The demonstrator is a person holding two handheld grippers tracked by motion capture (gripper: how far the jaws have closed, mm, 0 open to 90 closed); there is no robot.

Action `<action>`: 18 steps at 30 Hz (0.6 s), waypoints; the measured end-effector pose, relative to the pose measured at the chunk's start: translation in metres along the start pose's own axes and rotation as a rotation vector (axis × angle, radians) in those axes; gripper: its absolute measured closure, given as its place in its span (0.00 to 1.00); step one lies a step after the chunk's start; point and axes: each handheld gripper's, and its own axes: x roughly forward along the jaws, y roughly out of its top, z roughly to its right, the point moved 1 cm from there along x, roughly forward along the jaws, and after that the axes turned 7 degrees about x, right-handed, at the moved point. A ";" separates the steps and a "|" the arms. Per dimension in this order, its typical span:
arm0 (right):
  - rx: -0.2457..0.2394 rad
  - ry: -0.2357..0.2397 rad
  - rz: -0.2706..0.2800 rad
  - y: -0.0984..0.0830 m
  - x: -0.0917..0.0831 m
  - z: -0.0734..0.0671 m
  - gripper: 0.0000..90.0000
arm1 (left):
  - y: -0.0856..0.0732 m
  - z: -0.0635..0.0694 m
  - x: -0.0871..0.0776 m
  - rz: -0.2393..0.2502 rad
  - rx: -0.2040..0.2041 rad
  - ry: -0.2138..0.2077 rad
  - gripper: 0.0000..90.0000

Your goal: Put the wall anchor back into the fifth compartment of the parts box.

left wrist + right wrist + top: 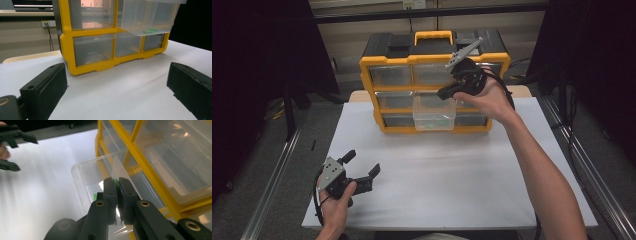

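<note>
A yellow and black organizer with clear drawers stands at the back of the white table. Its middle drawer is pulled out, and small green pieces lie inside it. My right gripper hovers just above this drawer. Its jaws are shut on a small green piece. My left gripper rests low at the table's front left. It is open with nothing between its fingers, and it points at the organizer.
The white table surface spreads between the organizer and the front edge. Metal rails run along both sides of the table. Dark curtains hang at the left and right.
</note>
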 end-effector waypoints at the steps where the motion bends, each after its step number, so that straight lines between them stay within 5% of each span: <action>1: 0.000 0.000 0.000 0.000 0.000 0.000 0.95 | 0.000 0.000 0.000 0.002 -0.005 0.001 0.03; 8: 0.006 -0.016 -0.134 0.000 0.023 0.001 0.95 | 0.000 -0.001 -0.001 0.000 0.009 0.009 0.03; 18: 0.013 0.004 -0.236 -0.001 0.037 0.005 0.94 | 0.000 -0.001 0.001 -0.001 -0.007 0.006 0.03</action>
